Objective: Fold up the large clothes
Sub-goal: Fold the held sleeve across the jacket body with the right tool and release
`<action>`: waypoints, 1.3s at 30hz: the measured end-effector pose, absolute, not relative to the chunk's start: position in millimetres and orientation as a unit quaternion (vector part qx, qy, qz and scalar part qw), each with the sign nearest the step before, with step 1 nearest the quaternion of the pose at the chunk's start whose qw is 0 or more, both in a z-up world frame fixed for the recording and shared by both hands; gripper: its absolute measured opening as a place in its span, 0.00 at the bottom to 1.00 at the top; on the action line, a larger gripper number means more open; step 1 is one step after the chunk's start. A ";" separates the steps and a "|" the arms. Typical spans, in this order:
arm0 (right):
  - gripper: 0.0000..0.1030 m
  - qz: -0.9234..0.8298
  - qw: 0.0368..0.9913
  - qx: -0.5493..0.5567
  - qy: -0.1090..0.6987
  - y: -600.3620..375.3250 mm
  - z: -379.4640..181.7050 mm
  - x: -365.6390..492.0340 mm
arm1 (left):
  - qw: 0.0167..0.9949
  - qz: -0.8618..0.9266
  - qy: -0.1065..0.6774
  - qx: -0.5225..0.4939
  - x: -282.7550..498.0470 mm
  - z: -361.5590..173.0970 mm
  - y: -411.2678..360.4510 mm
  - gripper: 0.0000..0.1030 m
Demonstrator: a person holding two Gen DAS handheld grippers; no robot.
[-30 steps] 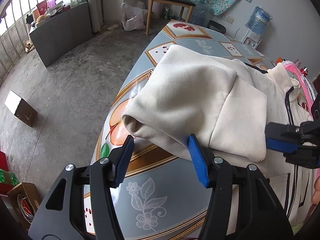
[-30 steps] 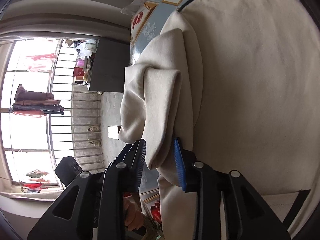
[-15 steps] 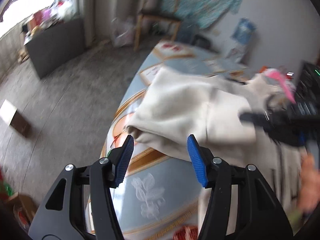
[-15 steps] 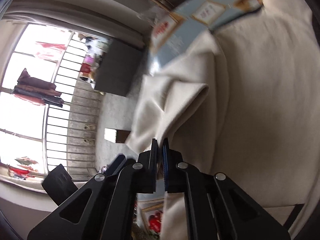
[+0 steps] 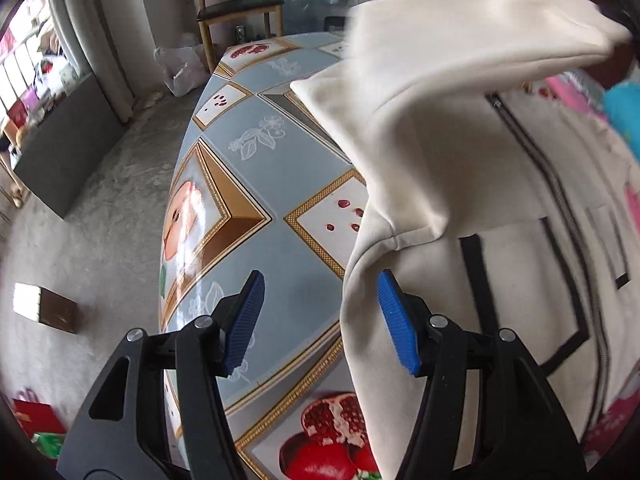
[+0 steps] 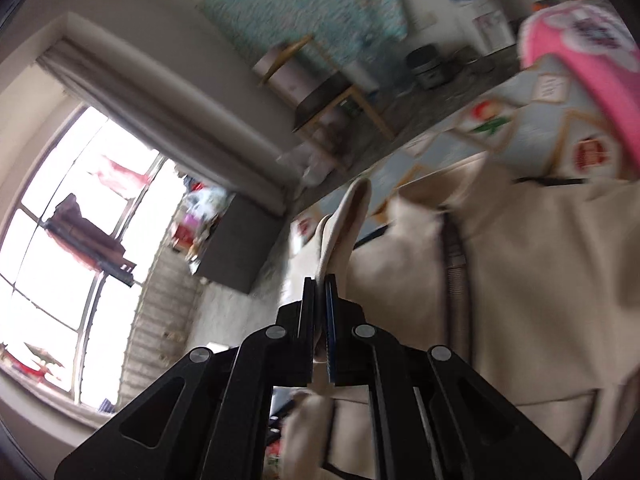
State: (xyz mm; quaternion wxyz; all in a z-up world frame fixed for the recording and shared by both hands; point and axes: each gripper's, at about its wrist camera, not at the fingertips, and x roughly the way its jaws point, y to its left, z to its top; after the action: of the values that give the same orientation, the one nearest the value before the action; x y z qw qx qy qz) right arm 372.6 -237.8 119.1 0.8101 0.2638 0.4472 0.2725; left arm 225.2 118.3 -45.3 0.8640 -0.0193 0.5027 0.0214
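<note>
Right tool [image 6: 319,292]: jaws together, clamped on a thin fold of the cream fleece zip jacket [image 6: 520,280]; the pinched cloth rises in a narrow flap beyond the tips. Left tool [image 5: 320,312]: jaws apart and opening, blue ribbed pads [image 5: 394,320] bare; the jacket's side edge hangs just beside the right-hand pad. Jacket lies on the counter with a glossy blue fruit-print cloth [image 5: 260,152], near its front edge, one sleeve [image 5: 460,52] lifted clear above it.

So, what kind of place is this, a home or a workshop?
Most likely a lived-in home room: a table with a fruit-print cover, a wooden chair by the wall, and laundry hanging outside the barred window.
</note>
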 end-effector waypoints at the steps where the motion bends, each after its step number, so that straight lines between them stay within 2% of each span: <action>1: 0.05 0.252 0.816 0.265 0.447 -261.5 115.4 369.9 | 0.863 0.022 0.504 -0.016 225.5 -46.6 117.9 0.55; 6: 0.05 0.183 0.803 0.273 0.497 -323.1 59.7 372.6 | 0.860 0.027 0.510 0.002 234.7 -48.0 111.7 0.54; 8: 0.05 0.165 0.788 0.278 0.525 -335.0 27.7 375.3 | 0.859 0.035 0.511 0.014 239.7 -49.1 106.0 0.49; 11: 0.05 0.156 0.773 0.284 0.545 -339.5 3.6 381.9 | 0.859 0.046 0.508 0.025 242.4 -47.4 100.3 0.39; 13: 0.05 0.163 0.775 0.286 0.539 -343.8 8.3 384.8 | 0.860 0.046 0.507 0.025 243.9 -45.7 98.4 0.25; 15: 0.05 0.176 0.780 0.286 0.528 -345.6 18.9 384.0 | 0.862 0.041 0.505 0.019 242.3 -43.5 97.6 0.17; 16: 0.05 0.180 0.782 0.285 0.524 -344.8 21.9 385.2 | 0.862 0.042 0.505 0.019 242.4 -43.5 97.5 0.17; 19: 0.05 0.182 0.787 0.270 0.524 -350.0 32.0 388.0 | 0.860 0.046 0.508 0.010 240.2 -45.8 98.7 0.17; 24: 0.07 0.111 0.786 0.194 0.577 -360.9 -15.5 396.0 | 0.858 0.043 0.511 -0.021 240.0 -47.6 106.9 0.19; 29: 0.07 0.095 0.809 0.172 0.554 -364.5 -7.0 392.2 | 0.860 0.027 0.505 -0.063 231.7 -37.2 119.8 0.19; 33: 0.09 0.111 0.839 0.106 0.521 -335.9 20.7 380.2 | 0.870 0.026 0.486 -0.074 223.0 -19.5 125.5 0.27; 34: 0.14 0.118 0.841 0.091 0.520 -325.1 21.4 380.4 | 0.873 0.025 0.481 -0.079 223.6 -14.9 126.6 0.31; 35: 0.17 0.122 0.841 0.076 0.521 -315.3 19.9 380.4 | 0.874 0.025 0.478 -0.083 225.7 -12.1 126.8 0.32; 39: 0.18 0.107 0.829 0.019 0.549 -285.3 -9.2 382.3 | 0.875 0.030 0.475 -0.089 239.4 -8.2 121.3 0.34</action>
State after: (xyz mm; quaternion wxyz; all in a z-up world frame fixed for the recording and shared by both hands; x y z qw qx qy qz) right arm 382.3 -285.3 -9.2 0.8289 0.0186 0.5488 0.1069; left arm 239.4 121.3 -8.2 0.8752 -0.0891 0.4745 0.0298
